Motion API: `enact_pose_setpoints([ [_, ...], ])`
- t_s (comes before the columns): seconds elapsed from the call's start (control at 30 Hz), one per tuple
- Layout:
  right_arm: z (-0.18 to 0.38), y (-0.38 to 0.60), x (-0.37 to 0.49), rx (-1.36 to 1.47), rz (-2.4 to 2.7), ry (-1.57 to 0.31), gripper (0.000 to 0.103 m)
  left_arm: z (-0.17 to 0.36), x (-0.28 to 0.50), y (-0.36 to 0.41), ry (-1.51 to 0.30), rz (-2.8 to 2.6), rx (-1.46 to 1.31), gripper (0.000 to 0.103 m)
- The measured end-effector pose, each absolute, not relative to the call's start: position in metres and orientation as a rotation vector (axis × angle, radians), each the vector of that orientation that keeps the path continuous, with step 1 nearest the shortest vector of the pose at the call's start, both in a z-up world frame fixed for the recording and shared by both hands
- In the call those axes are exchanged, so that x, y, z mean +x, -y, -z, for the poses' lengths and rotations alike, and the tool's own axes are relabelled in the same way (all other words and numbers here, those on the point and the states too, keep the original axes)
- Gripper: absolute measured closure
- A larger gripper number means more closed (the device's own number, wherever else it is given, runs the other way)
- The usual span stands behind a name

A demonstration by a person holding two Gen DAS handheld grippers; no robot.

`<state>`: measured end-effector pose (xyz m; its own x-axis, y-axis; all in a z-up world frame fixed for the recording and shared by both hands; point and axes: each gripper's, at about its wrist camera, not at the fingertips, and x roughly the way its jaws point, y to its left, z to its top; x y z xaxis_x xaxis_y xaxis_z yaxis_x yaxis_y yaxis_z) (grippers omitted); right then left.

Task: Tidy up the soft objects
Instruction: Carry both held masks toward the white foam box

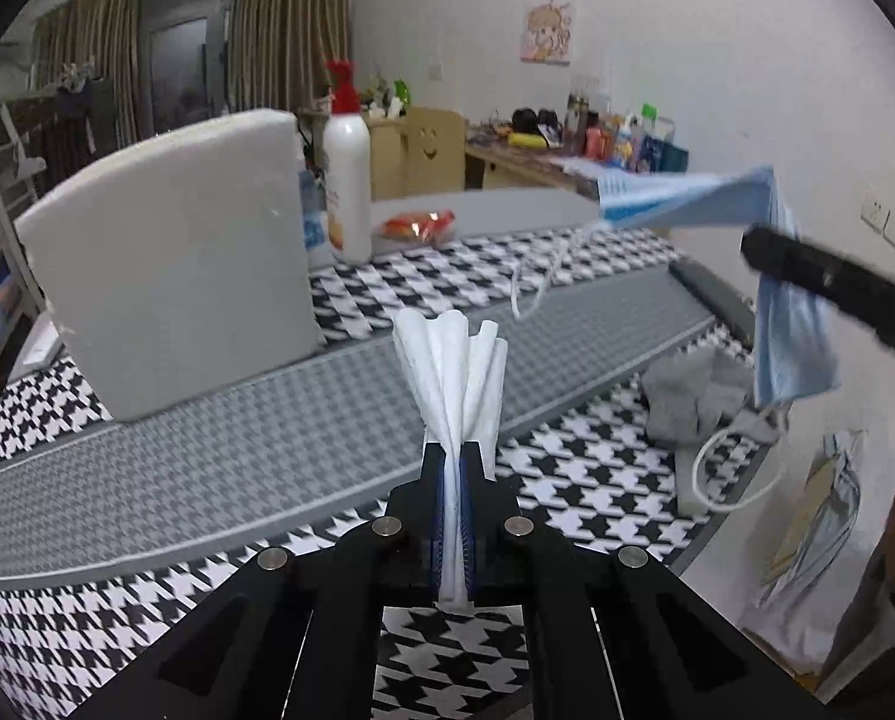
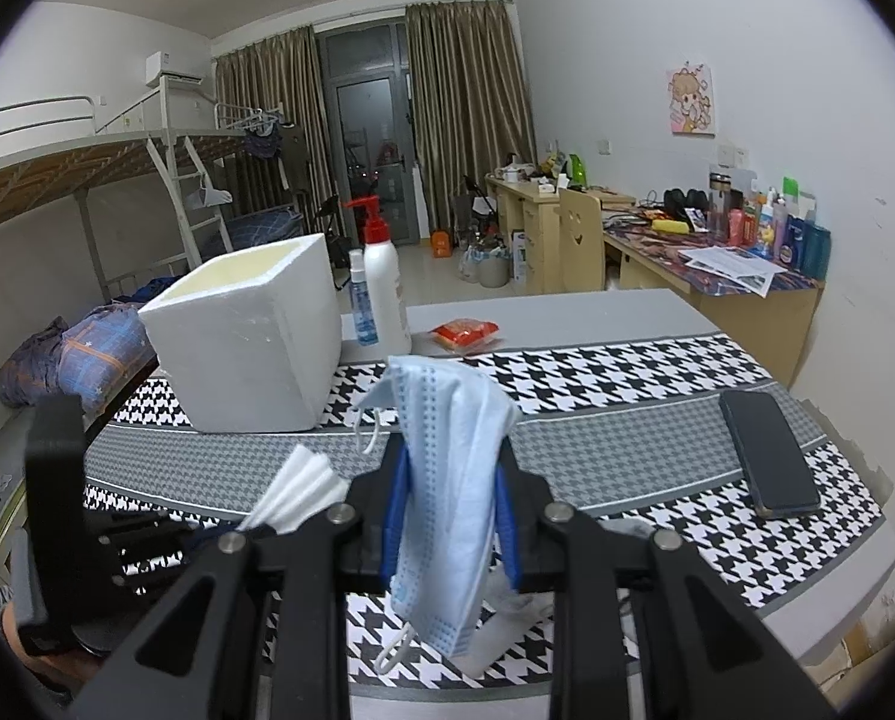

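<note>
Left wrist view: the left gripper (image 1: 453,468) is clamped on a white mask (image 1: 454,372), whose pleats fan out above the fingertips, lifted over the houndstooth cloth (image 1: 597,468). A foam box (image 1: 171,264) stands beyond on the left, a white bottle (image 1: 346,180) beside it. To the right, a blue mask (image 1: 789,324) hangs from the right gripper's dark finger (image 1: 831,282); grey socks (image 1: 699,402) lie on the cloth below it.

Right wrist view: the right gripper (image 2: 450,480) grips the blue mask (image 2: 447,480), which drapes down between its blue pads, an ear loop dangling below. The left gripper (image 2: 207,531) with the white mask (image 2: 303,480) shows low on the left. A phone (image 2: 768,450) lies on the cloth to the right.
</note>
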<state>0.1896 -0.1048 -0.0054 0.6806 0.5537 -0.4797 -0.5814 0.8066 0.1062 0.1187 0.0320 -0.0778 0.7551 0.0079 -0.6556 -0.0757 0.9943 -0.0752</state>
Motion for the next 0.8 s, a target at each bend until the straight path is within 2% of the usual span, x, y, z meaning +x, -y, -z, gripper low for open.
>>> enact_pose_setpoints([
  [0.8, -0.013, 0.081, 0.186, -0.066, -0.694, -0.465, 0.073, 0.022, 0.105, -0.059, -0.584, -0.081, -0.106, 0.098],
])
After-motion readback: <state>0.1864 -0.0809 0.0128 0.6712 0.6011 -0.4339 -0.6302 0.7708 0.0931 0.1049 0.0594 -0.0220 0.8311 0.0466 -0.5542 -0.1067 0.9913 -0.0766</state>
